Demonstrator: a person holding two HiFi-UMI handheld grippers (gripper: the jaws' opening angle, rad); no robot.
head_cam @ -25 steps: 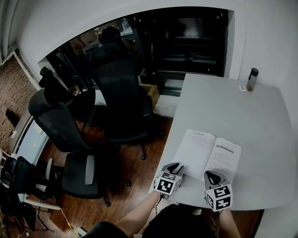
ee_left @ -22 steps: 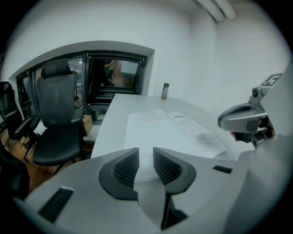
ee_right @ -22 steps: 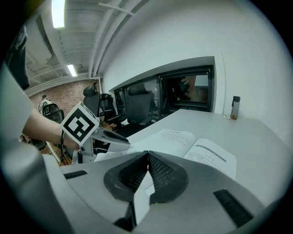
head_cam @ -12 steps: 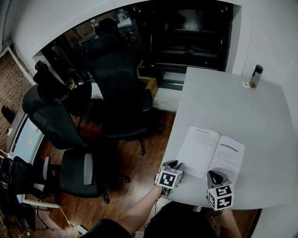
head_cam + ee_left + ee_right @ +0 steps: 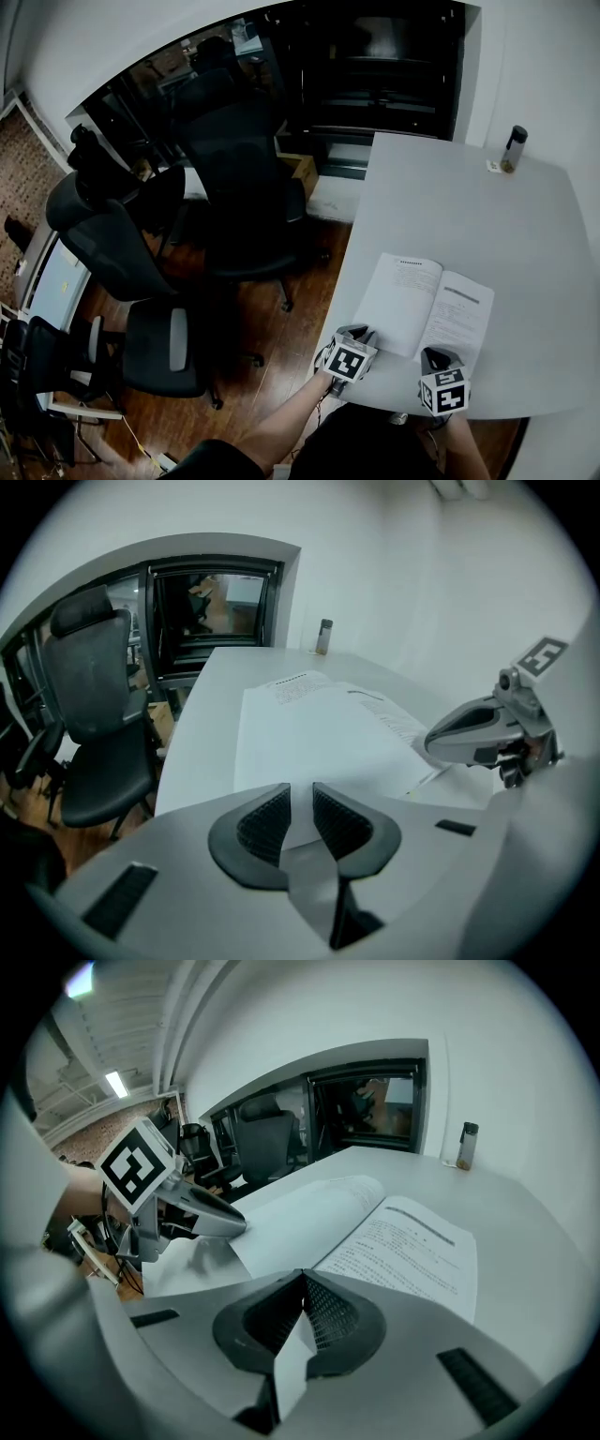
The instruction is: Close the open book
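Print too small to read, book's near edge hidden by both grippers

Lines of print run across both pages of the open book (image 5: 433,307), with a short darker heading at the top of each. No view shows them sharply enough to read a single word. The book lies flat, pages up, near the front edge of the pale table (image 5: 450,206), so its cover cannot be seen. In the head view the two grippers stand in front of its near edge and hide it.

The left gripper (image 5: 360,332) is at the near left corner of the left page. Its ribbed pads stand a narrow gap apart with nothing between them. Whether its tips touch the paper I cannot tell.

The right gripper (image 5: 439,356) is at the near edge of the right page. Its pads are pressed together and hold nothing.

The cubes on the grippers carry black-and-white square patterns, not letters.

At the far right corner of the table stands a small dark-capped bottle (image 5: 511,149). Any label on it is too small to make out. A little white card (image 5: 490,166) lies just beside it, equally unreadable.

The person's forearms (image 5: 281,427) are cut off by the lower edge. Black office chairs (image 5: 239,178) crowd the left, and the room behind the dark glass is mostly lost in shadow
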